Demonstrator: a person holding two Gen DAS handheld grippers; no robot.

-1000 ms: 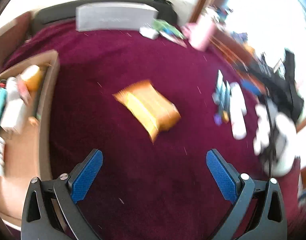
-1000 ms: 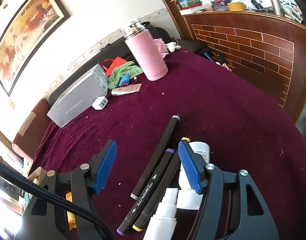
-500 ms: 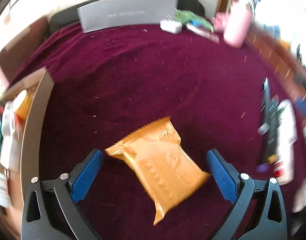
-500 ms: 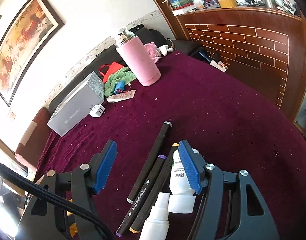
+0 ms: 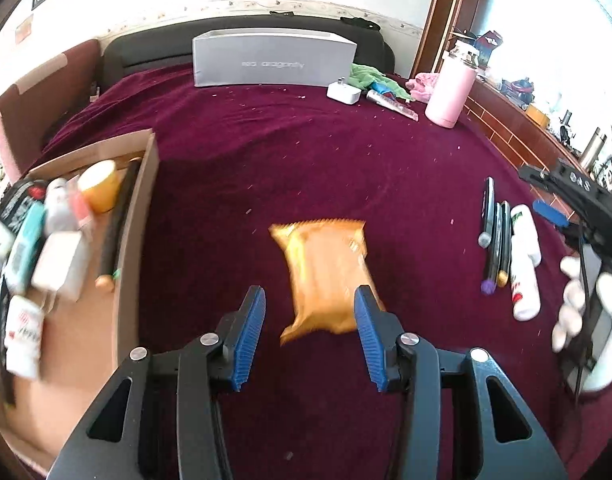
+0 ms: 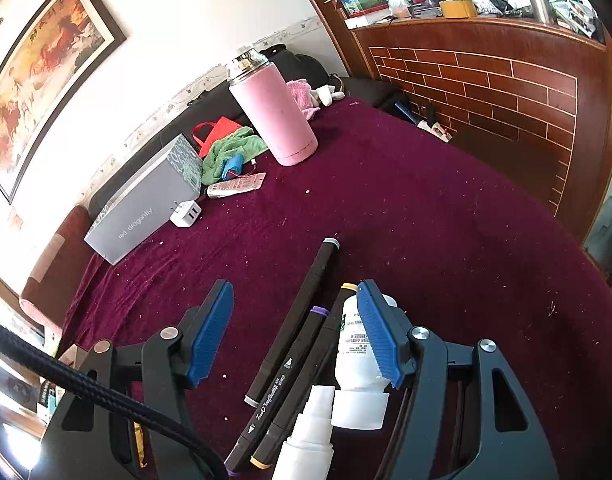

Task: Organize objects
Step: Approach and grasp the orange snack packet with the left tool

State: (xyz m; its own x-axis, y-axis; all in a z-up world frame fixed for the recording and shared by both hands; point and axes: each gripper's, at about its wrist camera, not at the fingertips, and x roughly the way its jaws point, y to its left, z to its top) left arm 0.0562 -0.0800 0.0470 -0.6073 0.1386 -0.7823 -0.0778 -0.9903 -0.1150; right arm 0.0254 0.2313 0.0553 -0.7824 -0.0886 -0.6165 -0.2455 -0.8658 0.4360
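Left gripper (image 5: pixel 308 322) jaws closing around orange snack packet (image 5: pixel 326 276) on the maroon cloth (image 5: pixel 306 152), not yet pinched; right gripper (image 6: pixel 294 330) spread, idle. Next I lift it toward cardboard box (image 5: pixel 140 216)

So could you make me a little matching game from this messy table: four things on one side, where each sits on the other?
Things:
1. orange snack packet
2. pink flask
3. white charger plug
4. marker pens

Places:
A. standing upright near the green cloth
B. lying side by side next to the white bottles
C. in the middle of the maroon cloth, just ahead of the left tool
D. against the grey box

Pairs: 1-C, 2-A, 3-D, 4-B
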